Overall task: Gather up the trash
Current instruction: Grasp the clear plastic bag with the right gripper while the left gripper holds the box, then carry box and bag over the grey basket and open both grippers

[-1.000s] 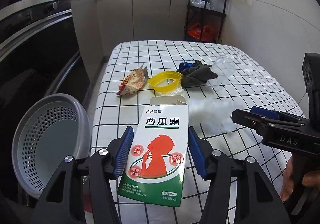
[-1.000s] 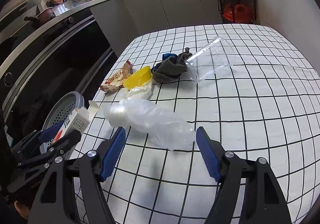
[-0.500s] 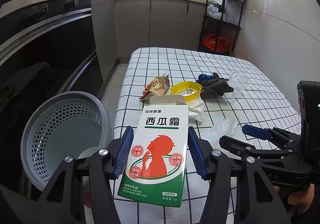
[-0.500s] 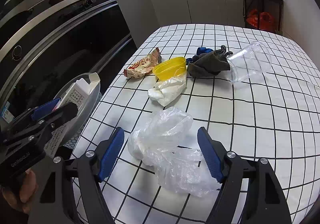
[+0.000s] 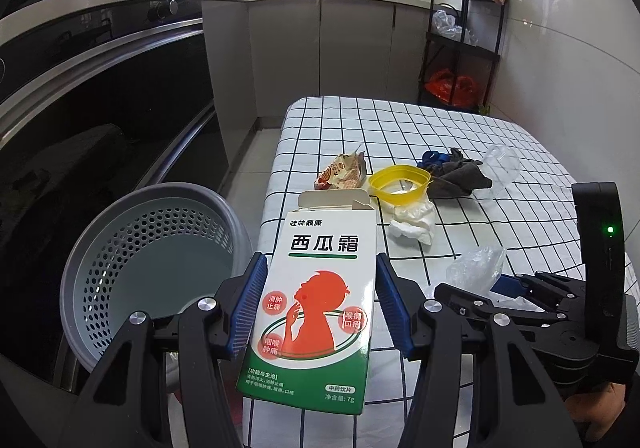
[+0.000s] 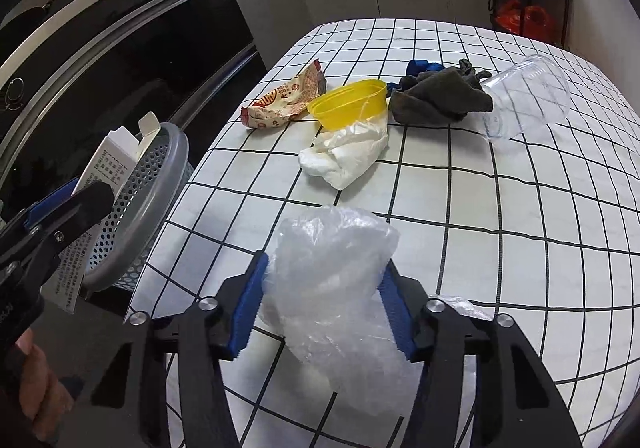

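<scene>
Left gripper point(image 5: 318, 308): clamps medicine box point(image 5: 316, 296) (top flap open) beside grey basket point(image 5: 156, 256). Right gripper point(image 6: 326, 304): jaws closing, pressing clear plastic bag point(image 6: 332, 288), right of basket.

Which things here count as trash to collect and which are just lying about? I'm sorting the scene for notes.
Job:
- medicine box in left tool
- plastic bag, right tool closing on it
- grey basket
- snack wrapper
- white wad

Probably lying about:
- yellow bowl
- dark cloth
- clear cup
</scene>
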Demonstrator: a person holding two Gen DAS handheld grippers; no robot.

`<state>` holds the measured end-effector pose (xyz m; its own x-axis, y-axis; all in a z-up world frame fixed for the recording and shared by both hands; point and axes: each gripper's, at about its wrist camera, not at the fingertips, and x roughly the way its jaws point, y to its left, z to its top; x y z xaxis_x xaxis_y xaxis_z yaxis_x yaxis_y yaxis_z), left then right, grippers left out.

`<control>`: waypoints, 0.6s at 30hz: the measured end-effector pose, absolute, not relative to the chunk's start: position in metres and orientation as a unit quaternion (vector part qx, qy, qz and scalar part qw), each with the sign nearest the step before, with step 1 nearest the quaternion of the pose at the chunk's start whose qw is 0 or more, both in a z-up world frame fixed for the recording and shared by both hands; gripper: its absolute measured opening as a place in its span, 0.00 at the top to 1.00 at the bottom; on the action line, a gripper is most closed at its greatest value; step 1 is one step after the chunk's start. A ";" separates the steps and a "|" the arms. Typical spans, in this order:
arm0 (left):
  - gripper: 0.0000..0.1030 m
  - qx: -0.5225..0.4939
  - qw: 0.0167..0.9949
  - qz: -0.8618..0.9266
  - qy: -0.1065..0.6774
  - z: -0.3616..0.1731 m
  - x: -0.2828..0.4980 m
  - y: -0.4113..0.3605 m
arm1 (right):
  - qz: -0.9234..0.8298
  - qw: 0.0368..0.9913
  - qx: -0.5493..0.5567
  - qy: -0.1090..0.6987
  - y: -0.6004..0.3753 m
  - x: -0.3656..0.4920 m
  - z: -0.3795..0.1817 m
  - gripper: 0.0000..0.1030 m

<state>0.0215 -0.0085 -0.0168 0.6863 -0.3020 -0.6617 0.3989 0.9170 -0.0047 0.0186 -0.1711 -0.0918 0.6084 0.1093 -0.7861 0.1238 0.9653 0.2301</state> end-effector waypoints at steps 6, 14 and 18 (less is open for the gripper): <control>0.48 0.067 0.921 -0.173 0.343 -0.013 0.022 0.004 | 0.002 0.893 0.126 0.432 -0.167 0.013 -0.082 0.75; 0.48 0.060 0.932 -0.121 0.337 -0.008 0.026 0.053 | 0.022 0.905 0.135 0.403 -0.156 0.007 -0.061 0.75; 0.48 0.049 0.935 -0.087 0.342 -0.010 0.031 0.084 | 0.046 0.910 0.126 0.393 -0.135 0.010 -0.051 0.75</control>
